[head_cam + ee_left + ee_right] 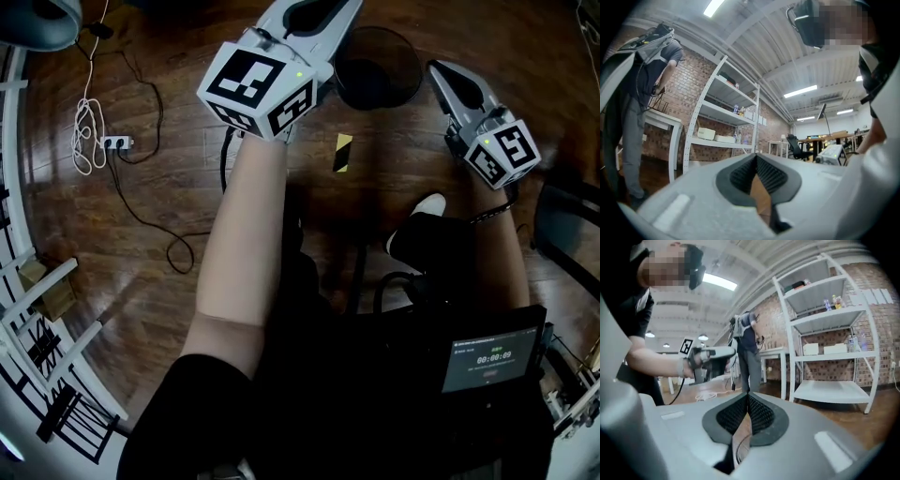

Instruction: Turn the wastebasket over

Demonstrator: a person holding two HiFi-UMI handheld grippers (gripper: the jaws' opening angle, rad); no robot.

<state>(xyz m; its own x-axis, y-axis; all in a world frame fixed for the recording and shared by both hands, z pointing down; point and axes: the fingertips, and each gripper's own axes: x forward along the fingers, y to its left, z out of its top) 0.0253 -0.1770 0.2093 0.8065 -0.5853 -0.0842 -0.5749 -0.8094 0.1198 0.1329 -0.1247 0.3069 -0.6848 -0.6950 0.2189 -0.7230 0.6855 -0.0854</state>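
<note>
The black round wastebasket [378, 67] stands on the dark wood floor at the top of the head view, between my two raised grippers. My left gripper [319, 11] is held high to its left, partly over its rim in this view; in the left gripper view the left gripper [756, 157] has its ribbed pads met at the tips with nothing between them. My right gripper [443, 73] hangs just right of the basket; in the right gripper view the right gripper [748, 395] is shut and empty. Neither touches the basket.
A yellow-black tape strip [343, 153] lies on the floor near the basket. Cables and a power strip [114, 142] lie at the left, beside a white rack [37, 319]. A chair [562, 225] stands at the right. Another person [637, 93] and white shelves [825, 348] stand further off.
</note>
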